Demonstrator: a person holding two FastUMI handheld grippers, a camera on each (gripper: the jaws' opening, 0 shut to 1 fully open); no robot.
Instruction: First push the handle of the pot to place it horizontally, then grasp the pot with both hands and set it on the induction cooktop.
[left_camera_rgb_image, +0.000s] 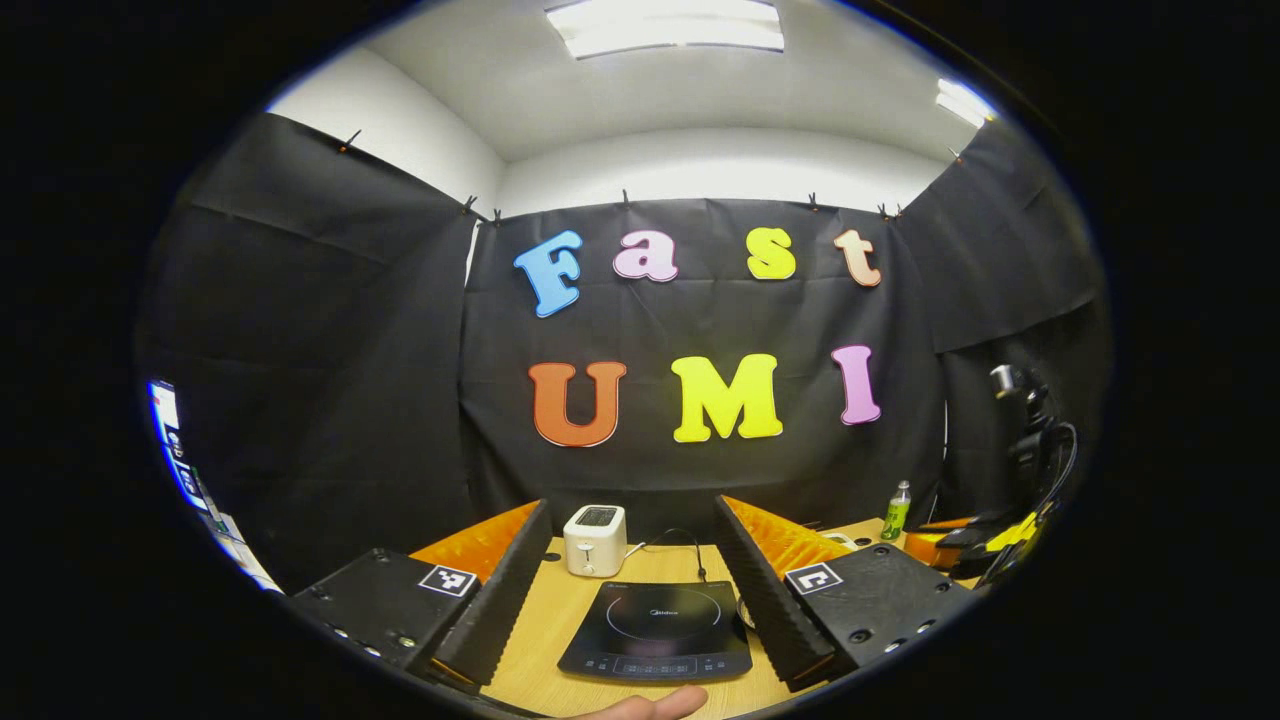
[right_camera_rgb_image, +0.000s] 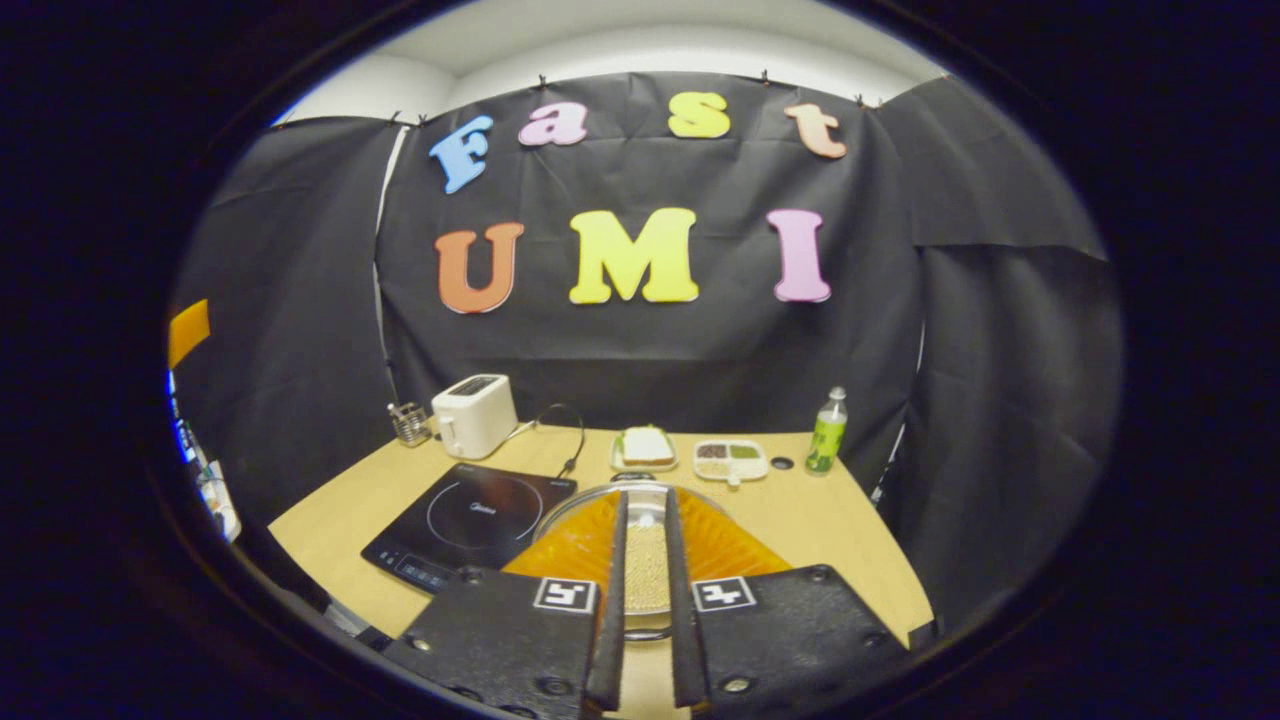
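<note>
Two grippers level: left gripper (left_camera_rgb_image: 640, 590) fingers wide over cooktop (left_camera_rgb_image: 655, 630); right gripper (right_camera_rgb_image: 645, 570) narrowed above pot (right_camera_rgb_image: 640, 560)

On the table (right_camera_rgb_image: 800, 520), the toaster (right_camera_rgb_image: 474, 414) stands behind the induction cooktop (right_camera_rgb_image: 470, 525), the pot (right_camera_rgb_image: 645, 560) beside it.

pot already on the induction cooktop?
No. In the right gripper view the pot sits on the table beside the bare induction cooktop.

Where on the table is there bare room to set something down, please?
Bare wood lies right of the pot, below the bottle, and left of the induction cooktop. The back edge is crowded: toaster, bread plate, compartment dish.
</note>
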